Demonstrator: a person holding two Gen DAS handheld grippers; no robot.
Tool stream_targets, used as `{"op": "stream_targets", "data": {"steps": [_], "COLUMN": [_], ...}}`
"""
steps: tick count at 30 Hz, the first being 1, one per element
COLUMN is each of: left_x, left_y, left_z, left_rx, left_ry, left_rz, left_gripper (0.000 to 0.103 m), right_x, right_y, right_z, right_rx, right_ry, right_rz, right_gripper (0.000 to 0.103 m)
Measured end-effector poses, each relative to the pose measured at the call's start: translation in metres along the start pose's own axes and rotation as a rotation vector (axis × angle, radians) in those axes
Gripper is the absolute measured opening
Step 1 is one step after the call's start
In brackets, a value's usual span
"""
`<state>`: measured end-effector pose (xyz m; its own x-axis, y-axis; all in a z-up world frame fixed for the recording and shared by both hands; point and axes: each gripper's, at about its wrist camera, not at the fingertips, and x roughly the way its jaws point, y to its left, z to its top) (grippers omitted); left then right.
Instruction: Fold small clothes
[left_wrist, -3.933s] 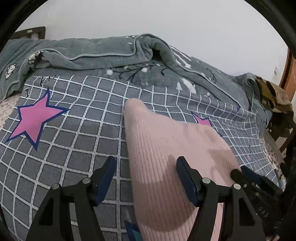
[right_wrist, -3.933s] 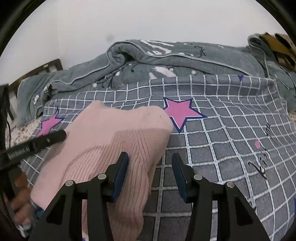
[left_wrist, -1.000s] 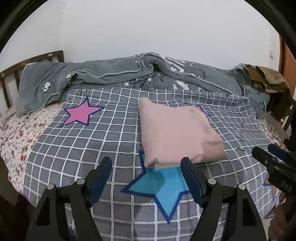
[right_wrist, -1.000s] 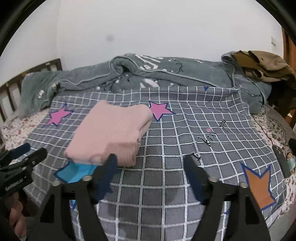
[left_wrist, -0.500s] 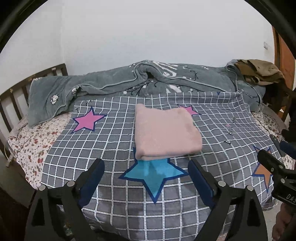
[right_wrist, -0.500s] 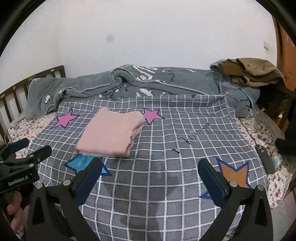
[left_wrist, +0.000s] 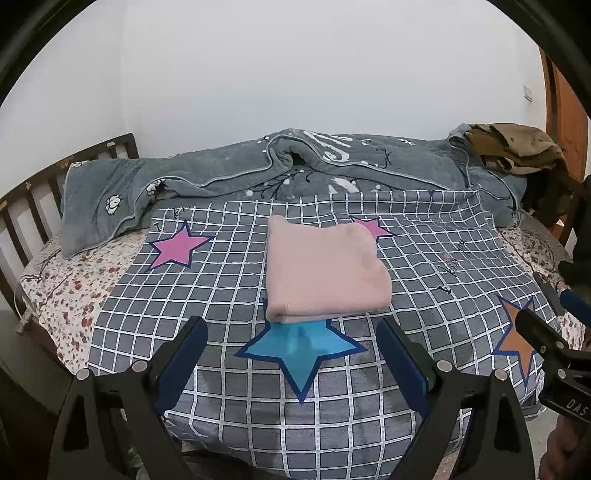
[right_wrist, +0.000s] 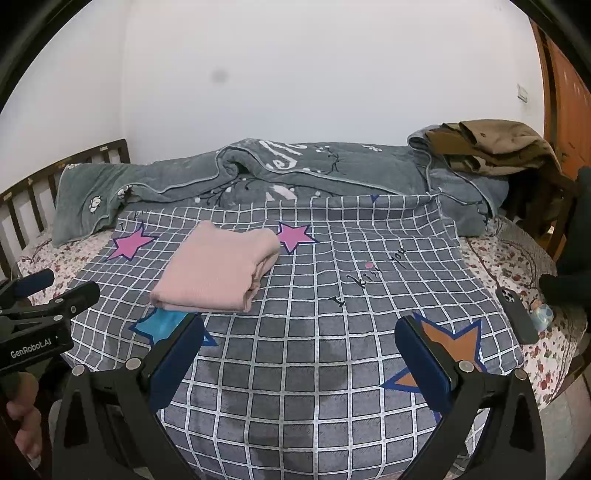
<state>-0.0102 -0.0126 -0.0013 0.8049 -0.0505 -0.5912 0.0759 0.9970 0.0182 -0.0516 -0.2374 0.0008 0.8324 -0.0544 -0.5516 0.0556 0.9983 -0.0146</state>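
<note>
I see the folded pink garment (left_wrist: 321, 266) lying lengthwise toward the headboard, both my left gripper (left_wrist: 291, 363) and right gripper (right_wrist: 299, 363) wide open and empty, "GenRobot.AI" readable on the left one.

1. Garment (left_wrist: 321, 266): plain pale pink, fine ribbed knit.
2. Cover (left_wrist: 229, 295): grey squares, white grid lines; pink, blue, orange stars outlined navy; black script.
3. Quilt (left_wrist: 229, 166): grey-green, white print, pale piping.
4. Sheet (left_wrist: 70, 280): white, red floral.
5. Pads (right_wrist: 177, 363): navy on black.
6. Jacket (right_wrist: 495, 146): olive-brown.
</note>
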Motion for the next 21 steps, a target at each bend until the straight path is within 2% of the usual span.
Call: {"op": "stream_targets", "data": {"steps": [21], "left_x": [-0.006], "left_y": [0.014], "left_z": [0.002], "left_rx": [-0.031], "left_ry": [-0.008], "left_rz": [0.01], "left_gripper": [0.093], "right_x": [-0.007], "right_y": [0.004], "right_z": [-0.001], "right_rx": [-0.023], "right_ry": [-0.008], "right_rz": [-0.005], "right_gripper": [0.101]}}
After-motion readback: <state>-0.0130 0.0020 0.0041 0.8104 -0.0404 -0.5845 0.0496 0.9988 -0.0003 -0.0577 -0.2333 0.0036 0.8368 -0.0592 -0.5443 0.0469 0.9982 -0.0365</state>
